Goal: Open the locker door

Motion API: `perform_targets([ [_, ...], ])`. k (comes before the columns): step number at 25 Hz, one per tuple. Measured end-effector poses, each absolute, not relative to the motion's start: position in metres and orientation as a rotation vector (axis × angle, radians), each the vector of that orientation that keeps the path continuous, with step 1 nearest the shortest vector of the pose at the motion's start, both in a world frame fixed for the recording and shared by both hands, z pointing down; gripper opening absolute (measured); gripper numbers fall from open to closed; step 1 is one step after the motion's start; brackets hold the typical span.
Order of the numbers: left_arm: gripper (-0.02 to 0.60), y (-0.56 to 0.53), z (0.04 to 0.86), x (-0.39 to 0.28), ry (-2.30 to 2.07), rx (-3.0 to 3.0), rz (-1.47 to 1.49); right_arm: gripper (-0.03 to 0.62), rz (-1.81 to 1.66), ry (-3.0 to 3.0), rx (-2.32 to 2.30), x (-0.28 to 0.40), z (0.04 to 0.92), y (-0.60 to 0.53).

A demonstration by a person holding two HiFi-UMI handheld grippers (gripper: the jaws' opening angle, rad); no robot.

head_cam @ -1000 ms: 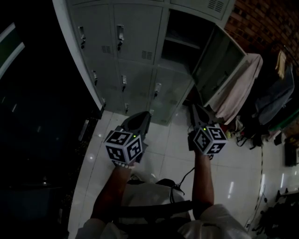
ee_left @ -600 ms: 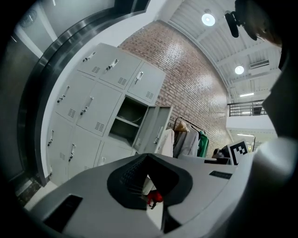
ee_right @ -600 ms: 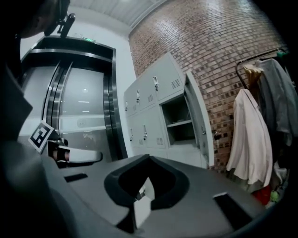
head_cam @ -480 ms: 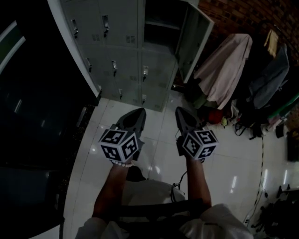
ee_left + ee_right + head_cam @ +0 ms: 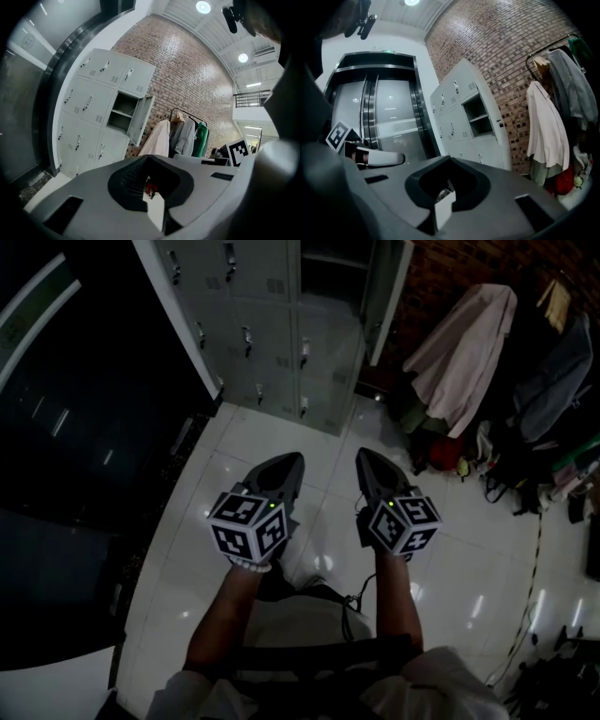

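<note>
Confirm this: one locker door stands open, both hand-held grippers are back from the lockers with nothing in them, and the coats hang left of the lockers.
One error: the head view shows the coats right of the lockers, not left. The rest holds: the locker door stands open, and the left hand-held gripper and right hand-held gripper are back from the lockers, empty.

The locker door (image 5: 141,119) stands open — coats (image 5: 183,137) hang near it.
</note>
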State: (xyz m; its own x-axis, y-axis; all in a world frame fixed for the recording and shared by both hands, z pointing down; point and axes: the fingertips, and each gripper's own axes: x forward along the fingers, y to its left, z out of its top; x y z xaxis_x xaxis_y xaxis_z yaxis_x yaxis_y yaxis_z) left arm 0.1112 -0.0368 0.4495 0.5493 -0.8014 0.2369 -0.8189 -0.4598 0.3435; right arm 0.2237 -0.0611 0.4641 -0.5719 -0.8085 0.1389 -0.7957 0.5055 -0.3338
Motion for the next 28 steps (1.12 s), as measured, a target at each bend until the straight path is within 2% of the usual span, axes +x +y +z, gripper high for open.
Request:
perform_targets([
  [6,-0.002,-0.007,0.449,0.103,-1.314,2.381,0.062,0.003,-0.550,2.700,-1.435,0.212,0.462,-0.032],
  [17,-0.002,0.012,0.445,0.047,-1.247,2.399,0.026,0.003,-0.477,2.707,-1.532,0.149,0.447,0.008],
  [28,-0.002,0.017,0.434,0.024,-1.143,2.454,0.008,0.003,-0.437,2.650,-1.713,0.132,0.435,0.033],
])
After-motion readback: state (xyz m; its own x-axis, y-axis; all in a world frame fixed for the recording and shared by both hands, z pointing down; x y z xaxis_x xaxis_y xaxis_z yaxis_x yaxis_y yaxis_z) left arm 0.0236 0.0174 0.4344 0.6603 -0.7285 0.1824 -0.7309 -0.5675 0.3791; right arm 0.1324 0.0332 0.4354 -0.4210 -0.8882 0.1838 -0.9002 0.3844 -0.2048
